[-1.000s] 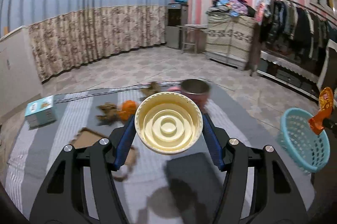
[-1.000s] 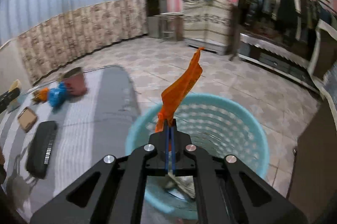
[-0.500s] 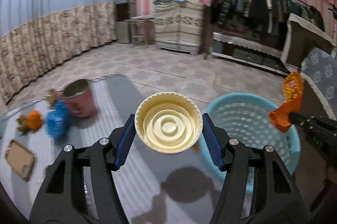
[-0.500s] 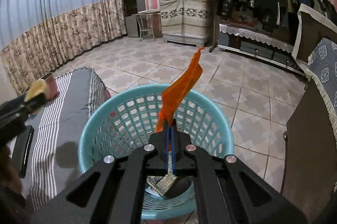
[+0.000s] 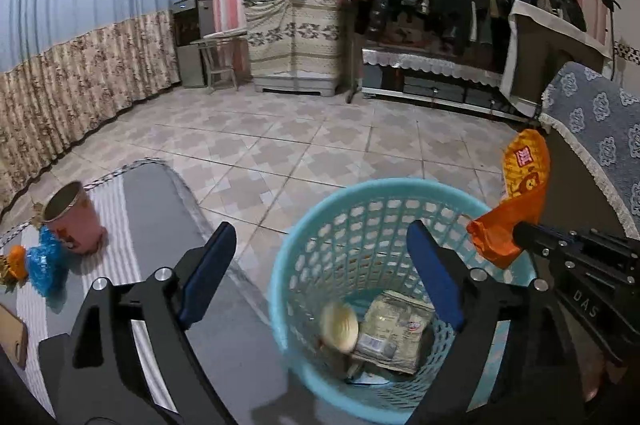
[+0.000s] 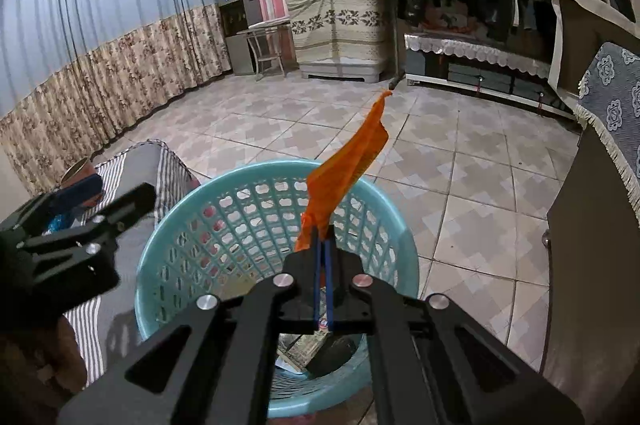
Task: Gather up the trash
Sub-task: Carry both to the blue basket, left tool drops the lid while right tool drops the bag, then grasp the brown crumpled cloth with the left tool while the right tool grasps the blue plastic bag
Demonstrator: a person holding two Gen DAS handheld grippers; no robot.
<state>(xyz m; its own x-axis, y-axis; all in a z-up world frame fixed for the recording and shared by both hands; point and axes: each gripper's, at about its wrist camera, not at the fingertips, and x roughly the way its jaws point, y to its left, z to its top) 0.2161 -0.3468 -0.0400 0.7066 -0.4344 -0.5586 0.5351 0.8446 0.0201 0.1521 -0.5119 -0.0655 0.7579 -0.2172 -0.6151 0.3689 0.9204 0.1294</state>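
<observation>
Both wrist views overlook the basket (image 5: 288, 257) closely.

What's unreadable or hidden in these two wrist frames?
- Basket contents, right wrist view: hidden under the right gripper linkage; only scraps show.
- Cream lid, left wrist view: motion-blurred, so falling or landed cannot be told.
- Orange wrapper print: edge-on in the right wrist view, too small to read in the left.
- Pink cup, right wrist view: mostly behind the left gripper.
- Brown item at the left wrist view's left edge: cut off.
</observation>
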